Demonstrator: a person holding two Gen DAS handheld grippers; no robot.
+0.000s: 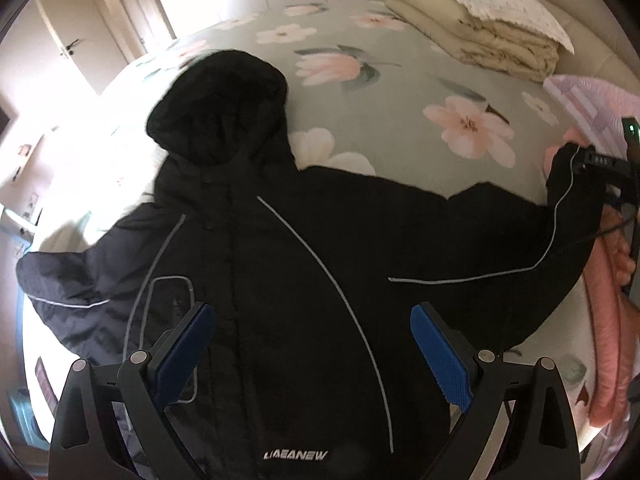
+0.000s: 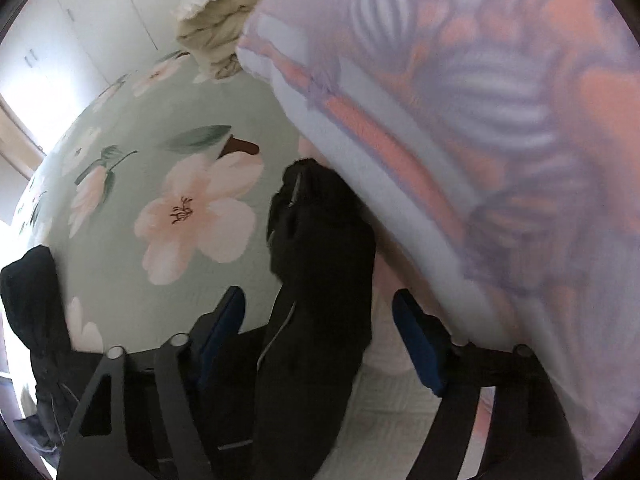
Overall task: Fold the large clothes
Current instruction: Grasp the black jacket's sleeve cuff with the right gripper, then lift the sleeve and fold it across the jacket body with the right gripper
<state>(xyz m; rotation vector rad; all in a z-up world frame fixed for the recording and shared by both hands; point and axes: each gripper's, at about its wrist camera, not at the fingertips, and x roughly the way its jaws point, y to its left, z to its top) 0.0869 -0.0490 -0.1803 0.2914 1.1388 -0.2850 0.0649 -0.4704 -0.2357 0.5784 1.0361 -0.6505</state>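
Folding is barely begun: the black jacket [image 1: 280,280] is spread face up on the bed [image 1: 400,92], hood and both sleeves out. Left tongs [image 1: 312,356] are held wide open above its chest, gripping nothing. Right tongs [image 2: 318,344] are parted around the sleeve cuff [image 2: 320,232], not yet closed.

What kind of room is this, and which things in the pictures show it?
Most likely a bedroom. The black jacket lies spread on a bed with a floral sheet, a folded cream quilt sits at the far end, and a patterned pillow lies beside the sleeve. A door stands behind.
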